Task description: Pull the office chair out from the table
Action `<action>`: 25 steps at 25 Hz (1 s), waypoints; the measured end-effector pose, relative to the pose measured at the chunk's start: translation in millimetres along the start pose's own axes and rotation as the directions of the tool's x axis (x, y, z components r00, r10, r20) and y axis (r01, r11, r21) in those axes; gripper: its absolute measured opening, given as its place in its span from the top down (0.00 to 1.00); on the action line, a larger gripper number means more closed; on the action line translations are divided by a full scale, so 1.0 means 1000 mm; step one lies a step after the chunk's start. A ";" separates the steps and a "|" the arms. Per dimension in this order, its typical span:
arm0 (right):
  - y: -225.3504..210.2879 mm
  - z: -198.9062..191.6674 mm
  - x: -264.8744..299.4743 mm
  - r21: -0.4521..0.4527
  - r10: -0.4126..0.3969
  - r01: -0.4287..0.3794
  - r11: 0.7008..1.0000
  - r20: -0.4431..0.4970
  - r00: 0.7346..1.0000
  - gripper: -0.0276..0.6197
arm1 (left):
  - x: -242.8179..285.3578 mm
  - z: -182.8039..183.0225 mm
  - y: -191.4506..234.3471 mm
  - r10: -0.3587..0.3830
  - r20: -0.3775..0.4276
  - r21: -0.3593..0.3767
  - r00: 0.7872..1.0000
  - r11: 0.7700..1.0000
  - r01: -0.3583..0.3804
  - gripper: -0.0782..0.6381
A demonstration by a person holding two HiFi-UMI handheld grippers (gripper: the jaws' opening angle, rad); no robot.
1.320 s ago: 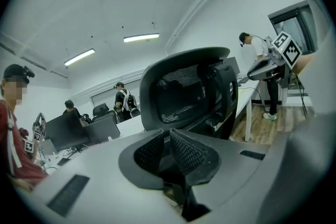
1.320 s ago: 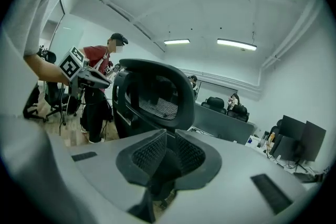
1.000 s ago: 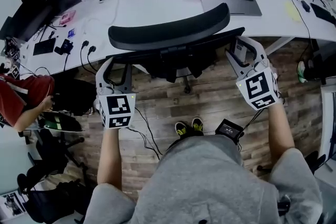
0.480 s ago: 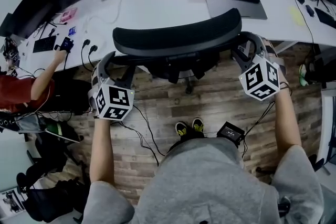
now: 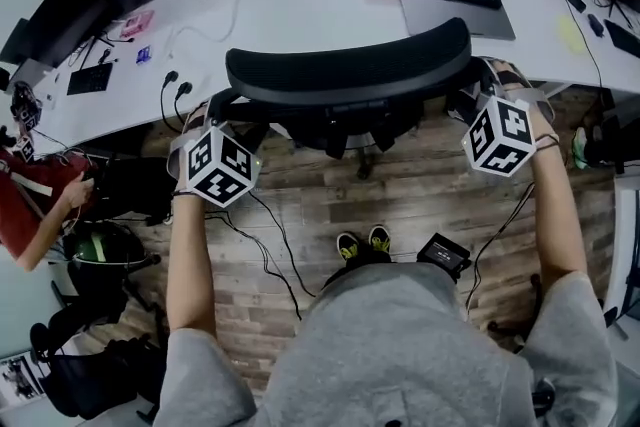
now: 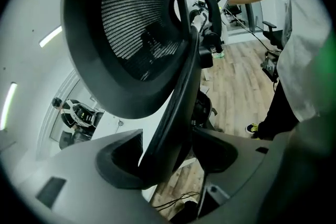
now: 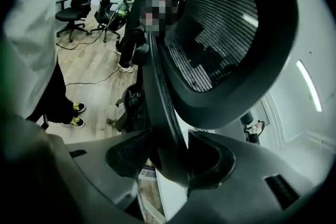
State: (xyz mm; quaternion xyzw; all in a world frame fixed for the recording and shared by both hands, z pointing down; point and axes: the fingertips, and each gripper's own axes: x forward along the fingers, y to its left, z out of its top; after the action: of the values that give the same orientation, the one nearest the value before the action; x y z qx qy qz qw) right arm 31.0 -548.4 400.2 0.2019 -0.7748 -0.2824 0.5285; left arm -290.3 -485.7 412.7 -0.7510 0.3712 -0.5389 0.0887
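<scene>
The 2 tongs are released. The left gripper [image 6: 167,157] and the right gripper [image 7: 170,157] each straddle a side bar [image 6: 178,107] of the office chair [image 5: 348,70], which is tucked against the table [image 5: 300,10]. The person should probably clench both firmly, then pull back evenly.

Head view looks steeply down from above onto the chair [image 5: 348,73] and desk [image 5: 300,5], centre frame. Left gripper view sits tight against the chair's frame, facing up its back; right gripper view mirrors it. All three share that chair.
</scene>
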 end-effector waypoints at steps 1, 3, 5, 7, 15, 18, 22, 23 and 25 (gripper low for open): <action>0.001 0.000 0.005 -0.012 0.007 -0.007 1.000 -0.007 1.000 0.63 | 0.003 0.001 0.001 -0.002 0.003 0.000 1.000 1.000 0.002 0.48; 0.001 -0.002 0.012 -0.043 -0.003 0.002 0.999 -0.025 1.000 0.63 | 0.008 0.002 0.003 0.006 0.012 0.004 1.000 1.000 -0.006 0.48; 0.000 -0.004 0.016 -0.056 -0.016 0.014 0.998 -0.032 0.999 0.63 | 0.013 0.000 0.004 0.017 -0.005 0.032 1.000 0.999 -0.017 0.48; -0.002 -0.007 0.019 -0.075 -0.029 0.025 0.997 -0.045 0.999 0.63 | 0.021 -0.006 0.005 0.029 -0.069 0.109 0.997 0.994 -0.021 0.48; -0.001 -0.019 0.027 -0.230 -0.121 0.089 0.969 -0.131 0.984 0.70 | 0.032 -0.012 0.004 0.111 -0.214 0.299 0.971 0.953 -0.043 0.70; 0.000 -0.019 0.026 -0.229 -0.143 0.112 0.967 -0.122 0.982 0.70 | 0.032 -0.013 0.002 0.125 -0.220 0.304 0.968 0.951 -0.054 0.71; 0.006 -0.018 0.024 -0.232 -0.129 0.097 0.968 -0.130 0.983 0.70 | 0.031 -0.015 0.002 0.145 -0.212 0.309 0.966 0.948 -0.074 0.71; 0.009 -0.018 0.022 -0.233 -0.123 0.090 0.968 -0.131 0.984 0.70 | 0.031 -0.015 0.001 0.146 -0.211 0.306 0.966 0.949 -0.077 0.71; 0.014 -0.017 0.017 -0.232 -0.113 0.080 0.969 -0.137 0.984 0.71 | 0.031 -0.015 0.000 0.145 -0.215 0.304 0.966 0.950 -0.075 0.71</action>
State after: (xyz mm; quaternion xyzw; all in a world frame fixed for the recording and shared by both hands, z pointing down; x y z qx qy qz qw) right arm 41.0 -552.0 426.3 0.1985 -0.6852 -0.3782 0.5899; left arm -299.0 -501.6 441.6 -0.6386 0.3366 -0.6669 0.1846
